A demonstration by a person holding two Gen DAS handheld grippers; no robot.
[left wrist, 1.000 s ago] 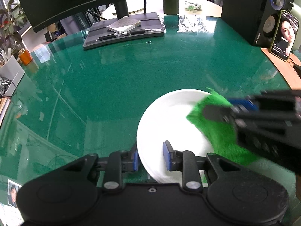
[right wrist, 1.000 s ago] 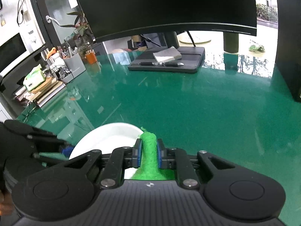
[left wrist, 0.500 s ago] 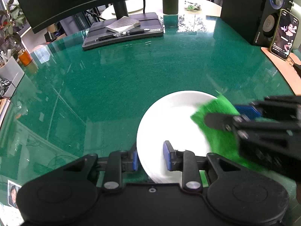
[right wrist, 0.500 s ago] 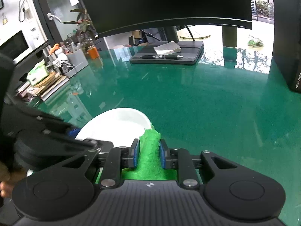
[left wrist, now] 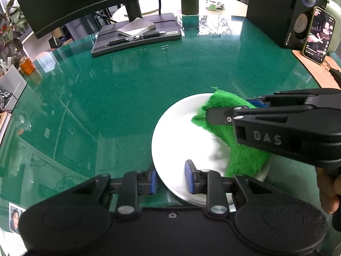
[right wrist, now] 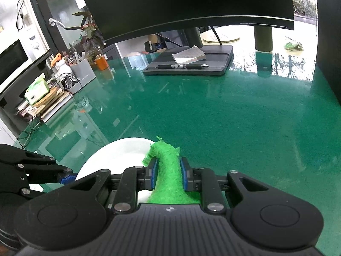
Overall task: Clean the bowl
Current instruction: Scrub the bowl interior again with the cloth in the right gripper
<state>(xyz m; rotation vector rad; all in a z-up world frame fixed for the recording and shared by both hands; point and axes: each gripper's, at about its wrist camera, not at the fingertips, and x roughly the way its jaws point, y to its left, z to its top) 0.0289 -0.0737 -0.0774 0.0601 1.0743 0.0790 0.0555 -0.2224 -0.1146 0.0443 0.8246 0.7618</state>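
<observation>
1. The desk point(left wrist: 132, 98) has a glossy green top that mirrors the room, and it carries everything else.
2. A wide black monitor point(right wrist: 191, 2) hangs across the far side; its stand base point(left wrist: 138, 35) holds a notepad point(left wrist: 136, 27) and a pen point(left wrist: 136, 38).
3. A black speaker point(left wrist: 298, 15) stands at the far right corner with a lit phone point(left wrist: 318, 35) leaning against it on a tan mat point(left wrist: 319, 72).
4. At the far left edge sit a grey pen holder point(right wrist: 82, 74), an orange cup point(right wrist: 101, 62) and a tissue box point(right wrist: 37, 91).
5. The white bowl point(left wrist: 183, 132) rests on the desk near the front, right of centre in the left wrist view.
6. The left gripper point(left wrist: 171, 179) straddles the bowl's near rim, one blue pad outside the wall and one inside; the pads look pressed to the rim, so it is clenched on the bowl.
7. The right gripper point(right wrist: 167, 176) comes in from the right and is clenched on a green cloth point(right wrist: 168, 170), which bulges up between its pads.
8. In the left wrist view the green cloth point(left wrist: 240, 149) lies inside the bowl, covering its right side from the far rim to the near right rim.
9. Part of a hand point(left wrist: 329, 192) shows at the right edge, wrapped round the right gripper's handle.
</observation>
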